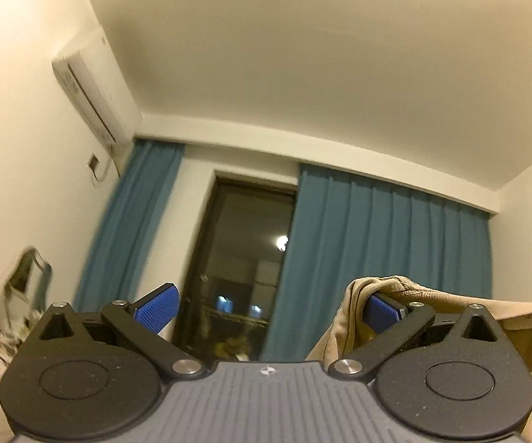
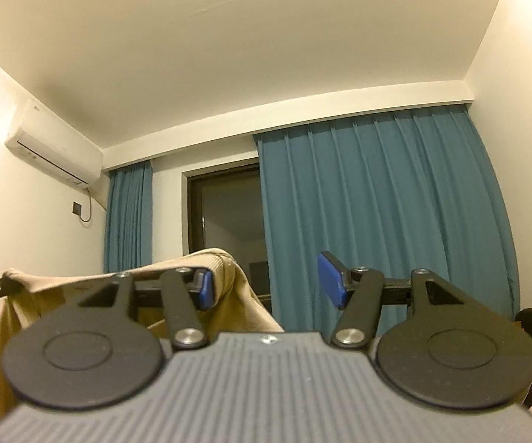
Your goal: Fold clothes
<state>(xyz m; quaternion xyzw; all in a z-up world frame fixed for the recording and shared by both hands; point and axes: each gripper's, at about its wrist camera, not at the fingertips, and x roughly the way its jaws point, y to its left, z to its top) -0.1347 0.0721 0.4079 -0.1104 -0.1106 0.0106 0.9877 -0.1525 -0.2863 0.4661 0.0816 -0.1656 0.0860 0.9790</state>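
Claws [image 1: 269, 312] [image 2: 271, 282] agape, tan garment [image 1: 450, 297] draped over inner fingers.

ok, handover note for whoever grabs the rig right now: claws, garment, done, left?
Left claw: open wide, beige garment draped over its right finger only, not clamped.
Right claw: open wide, same garment hooked over its left finger.
Garment hangs in the air between both claws, which point up toward the blue curtains.
Done: lifted and spread. Left: every fold; no surface in view.
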